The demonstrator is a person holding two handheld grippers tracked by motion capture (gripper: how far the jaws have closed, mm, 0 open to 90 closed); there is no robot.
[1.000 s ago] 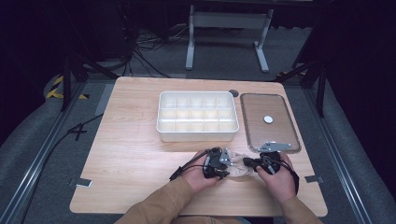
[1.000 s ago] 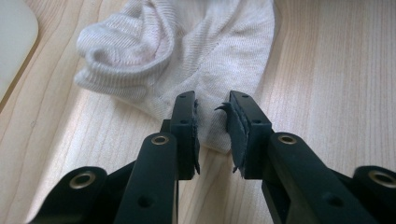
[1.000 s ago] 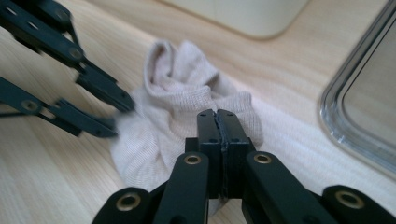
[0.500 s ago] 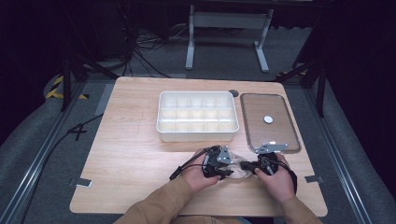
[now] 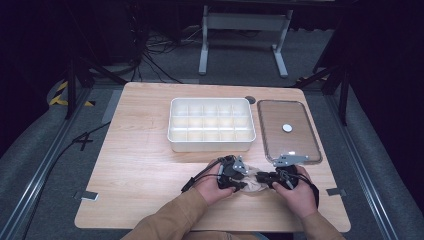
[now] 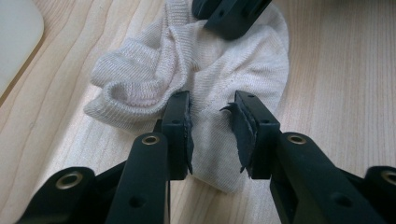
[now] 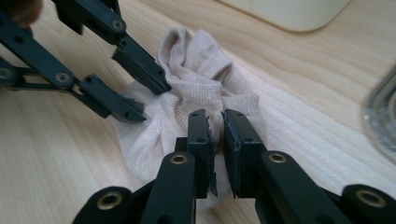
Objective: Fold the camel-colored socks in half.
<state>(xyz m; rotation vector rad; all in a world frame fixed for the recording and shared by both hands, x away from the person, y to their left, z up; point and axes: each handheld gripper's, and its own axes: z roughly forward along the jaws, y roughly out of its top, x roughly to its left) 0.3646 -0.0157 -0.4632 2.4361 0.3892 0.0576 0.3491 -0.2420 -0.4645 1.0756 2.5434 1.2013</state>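
Pale wooden tabletop is spreading under everything, with dark floor and cables lying beyond its far edge. At the near edge the left gripper point(image 5: 245, 178) is standing parted over a cream sock point(image 6: 201, 79), its jaws having just been closing a little, with a flat stretch of knit lying between the pads, which are not pressing on it. The right gripper point(image 7: 217, 122) is facing it from the other side, its jaws having just been opening from a tight pinch; a narrow gap is showing between them, with a ridge of fabric sitting in that gap, so the hold is looking loosened rather than firm. The sock point(image 5: 256, 183) is lying bunched between the two tools, its cuff folded over on itself. Farther off, a white compartment tray point(image 5: 211, 126) is sitting mid-table, and a clear lid point(image 5: 288, 131) is lying to its right. The left hand point(image 5: 214, 184) is coming in low from the near side with its tool angled to the right, while the right hand point(image 5: 299, 190) is mirroring it, angled to the left, both wrists resting close to the wood. The risk, as I judge it, is the soft knit slipping free as the right jaws are easing, so the fold would be springing open; the left pads closing on one layer alone would be dragging the sock instead of gathering it.
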